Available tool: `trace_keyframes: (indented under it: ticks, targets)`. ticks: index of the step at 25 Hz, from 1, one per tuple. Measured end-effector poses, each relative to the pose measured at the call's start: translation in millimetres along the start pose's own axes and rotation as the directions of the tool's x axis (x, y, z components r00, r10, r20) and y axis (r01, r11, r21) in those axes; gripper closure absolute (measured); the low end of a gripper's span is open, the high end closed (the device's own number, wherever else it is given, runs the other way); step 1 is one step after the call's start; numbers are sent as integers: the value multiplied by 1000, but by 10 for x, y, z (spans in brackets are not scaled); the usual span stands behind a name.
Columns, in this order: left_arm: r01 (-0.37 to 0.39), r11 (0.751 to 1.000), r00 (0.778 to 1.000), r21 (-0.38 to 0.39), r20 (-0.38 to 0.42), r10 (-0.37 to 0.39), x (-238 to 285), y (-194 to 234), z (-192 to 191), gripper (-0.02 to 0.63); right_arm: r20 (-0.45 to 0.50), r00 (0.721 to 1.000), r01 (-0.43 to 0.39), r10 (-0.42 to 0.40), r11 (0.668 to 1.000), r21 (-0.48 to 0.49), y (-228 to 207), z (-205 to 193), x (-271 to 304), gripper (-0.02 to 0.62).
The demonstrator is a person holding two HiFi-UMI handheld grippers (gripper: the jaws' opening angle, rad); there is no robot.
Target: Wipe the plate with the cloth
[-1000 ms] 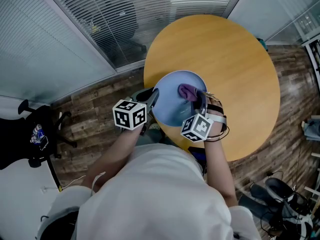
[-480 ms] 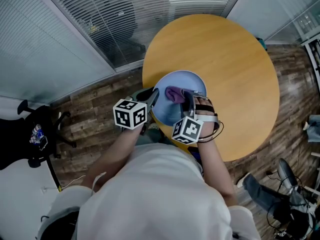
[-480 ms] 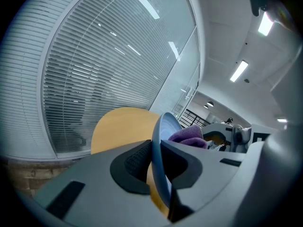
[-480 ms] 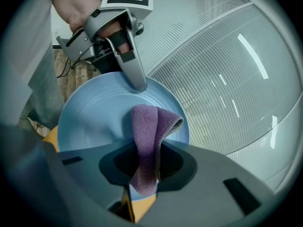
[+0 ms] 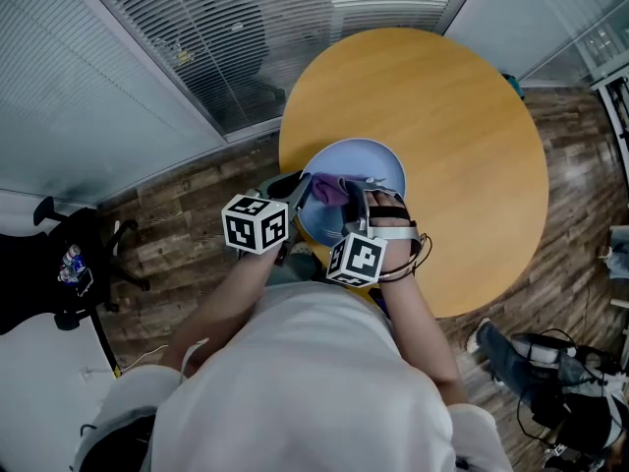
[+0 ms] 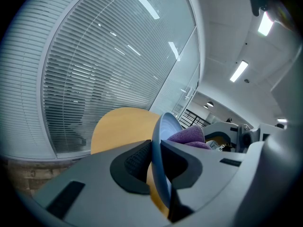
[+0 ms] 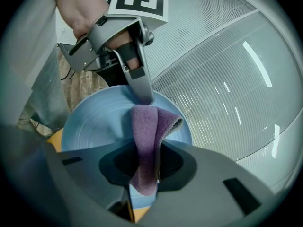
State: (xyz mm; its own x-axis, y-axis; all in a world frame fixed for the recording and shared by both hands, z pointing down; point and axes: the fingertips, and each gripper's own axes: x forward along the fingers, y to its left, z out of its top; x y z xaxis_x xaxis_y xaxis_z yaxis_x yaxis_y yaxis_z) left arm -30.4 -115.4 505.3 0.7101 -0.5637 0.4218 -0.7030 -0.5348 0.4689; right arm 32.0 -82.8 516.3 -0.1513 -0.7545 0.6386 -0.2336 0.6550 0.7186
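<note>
A wall of glass with closed blinds (image 5: 246, 37) runs along the far side, above a dark wooden floor (image 5: 197, 195). The round, pale-wood worktop (image 5: 462, 136) fills most of the space in front of the person, whose light-coloured top (image 5: 305, 382) takes up the lower part of the head view. Off to the person's left a black chair (image 5: 59, 264) stands on the floor.

At the near edge of the worktop is the blue plate (image 5: 373, 160). It is tipped up rather than lying flat. Whether its lower rim touches the wood I cannot tell.

The left gripper (image 5: 301, 193) has the plate by its left rim. In the left gripper view the thin blue edge runs straight up between the two jaws, which are closed tight against it on either side.

The right gripper (image 5: 352, 203) comes in from the person's side, with the hand (image 5: 390, 226) strapped behind it and the marker cube nearest the body. Its jaws are pinched shut on the purple cloth (image 5: 334, 189).

A folded length of the cloth sticks out past the jaw tips and lies against the hollow face of the plate, on the side near the left gripper's tip. A shorter end of it hangs down behind the jaws.
</note>
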Motion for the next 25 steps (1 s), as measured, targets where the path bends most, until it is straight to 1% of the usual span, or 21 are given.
trace_keyframes:
  ticks: [7,10,16,22,25]
  targets:
    - [-1,1000,1000,-5,6,1,-19,14,18,561,0,1000,-2,2,1000,-9,-3,43,-7,506]
    - [5,1000,1000,-3,16,-5,-4,1,51,561,3,1000,4,-4,1000,14,-37,9,-10,506]
    - [12,1000,999,-1,34,-12,-56,-35,70,561,-24,1000,18,-17,999,34,-66,-145,-66,506]
    - [-9,1000,999,11,37,9,-110,47,109,561,-57,998,13,-13,1000,-2,-67,-338,-11,506]
    - [-17,1000,999,13,38,17,-150,75,104,561,-82,997,10,-10,1000,3,-67,-406,-19,506]
